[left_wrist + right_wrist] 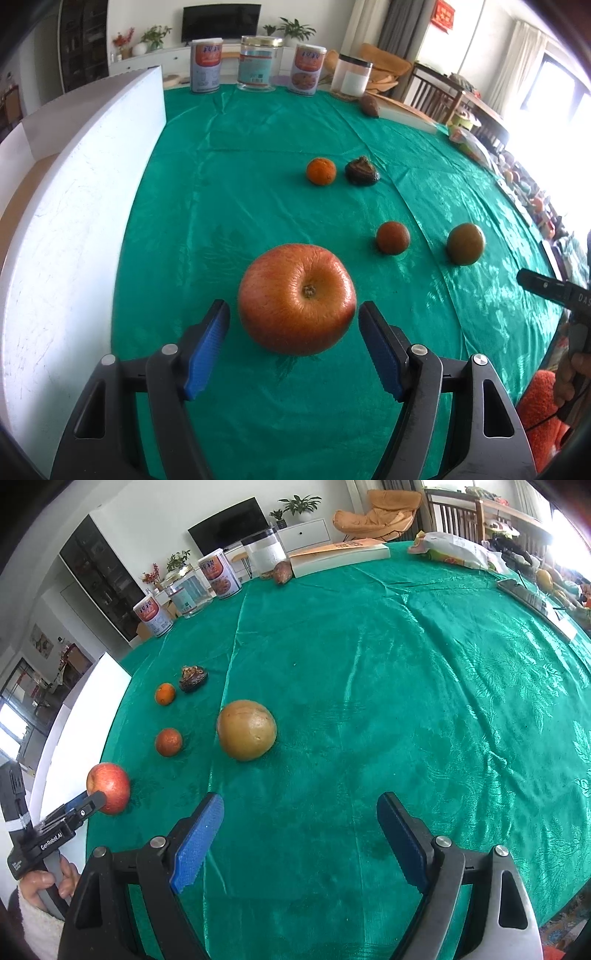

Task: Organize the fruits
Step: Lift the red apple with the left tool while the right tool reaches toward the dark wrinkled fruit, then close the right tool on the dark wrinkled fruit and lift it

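The left hand-held gripper hangs low over the table, which is covered in a shiny green cloth, and its blue pads stand spread on either side of a big red apple; a gap shows beside each pad, so the apple sits on the cloth, not pinched. Farther along the table lie a small dark orange, a round greenish-brown fruit, a bright tangerine and, just beside it, a dark shrivelled fruit. The right hand-held gripper is spread wide over bare cloth with nothing between its pads, the greenish-brown fruit ahead of it. Cans and jars stand in a row at the far edge, and a white board rises along the left side.
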`<state>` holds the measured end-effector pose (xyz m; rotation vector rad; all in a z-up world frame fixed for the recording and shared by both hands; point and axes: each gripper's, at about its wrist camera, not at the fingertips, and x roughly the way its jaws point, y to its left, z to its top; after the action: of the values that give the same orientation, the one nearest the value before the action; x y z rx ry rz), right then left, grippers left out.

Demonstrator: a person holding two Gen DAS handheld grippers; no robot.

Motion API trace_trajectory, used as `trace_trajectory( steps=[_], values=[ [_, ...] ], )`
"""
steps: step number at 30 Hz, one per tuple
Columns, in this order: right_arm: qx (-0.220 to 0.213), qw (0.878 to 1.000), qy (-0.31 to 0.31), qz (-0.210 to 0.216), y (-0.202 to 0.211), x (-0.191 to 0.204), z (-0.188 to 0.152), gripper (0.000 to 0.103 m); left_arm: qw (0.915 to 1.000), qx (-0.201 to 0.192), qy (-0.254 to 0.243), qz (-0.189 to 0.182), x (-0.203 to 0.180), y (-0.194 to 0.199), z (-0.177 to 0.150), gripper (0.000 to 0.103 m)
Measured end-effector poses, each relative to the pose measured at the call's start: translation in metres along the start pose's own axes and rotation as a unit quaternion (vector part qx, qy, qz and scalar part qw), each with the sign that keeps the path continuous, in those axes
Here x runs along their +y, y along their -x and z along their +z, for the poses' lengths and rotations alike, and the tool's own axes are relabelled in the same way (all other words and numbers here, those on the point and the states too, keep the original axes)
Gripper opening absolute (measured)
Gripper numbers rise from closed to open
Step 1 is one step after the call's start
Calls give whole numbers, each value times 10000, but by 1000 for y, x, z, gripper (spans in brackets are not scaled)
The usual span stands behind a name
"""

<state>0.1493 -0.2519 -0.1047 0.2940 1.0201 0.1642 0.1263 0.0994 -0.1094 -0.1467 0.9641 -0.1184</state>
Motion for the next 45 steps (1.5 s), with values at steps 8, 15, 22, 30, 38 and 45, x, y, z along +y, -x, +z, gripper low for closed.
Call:
trace_trajectory(
  steps=[8, 15, 22, 30, 38, 45],
  values=[
    [285, 9992, 245, 169, -8, 34, 71, 85, 9998, 143, -89, 74, -5, -9, 6, 74],
    [973, 9816, 1596, 382, -94, 136, 119, 85, 9995, 246, -95, 154, -4, -13, 10, 74],
    [1550, 9574, 2429, 192, -176, 175, 119, 71, 9992, 300, -179, 167, -5, -13, 13, 74],
    [1513, 9562, 2502, 105, -181, 179, 119, 43, 9992, 368, -128, 92, -4, -19, 15, 73],
    [1129, 9727, 2017, 217, -133, 155, 122, 43, 9997, 165, 160, 66, 1, -8, 11, 71],
    [989, 9763, 1901, 310, -81, 149, 105, 43, 9988, -369, 269, -183, -3, 42, 13, 71]
  ],
)
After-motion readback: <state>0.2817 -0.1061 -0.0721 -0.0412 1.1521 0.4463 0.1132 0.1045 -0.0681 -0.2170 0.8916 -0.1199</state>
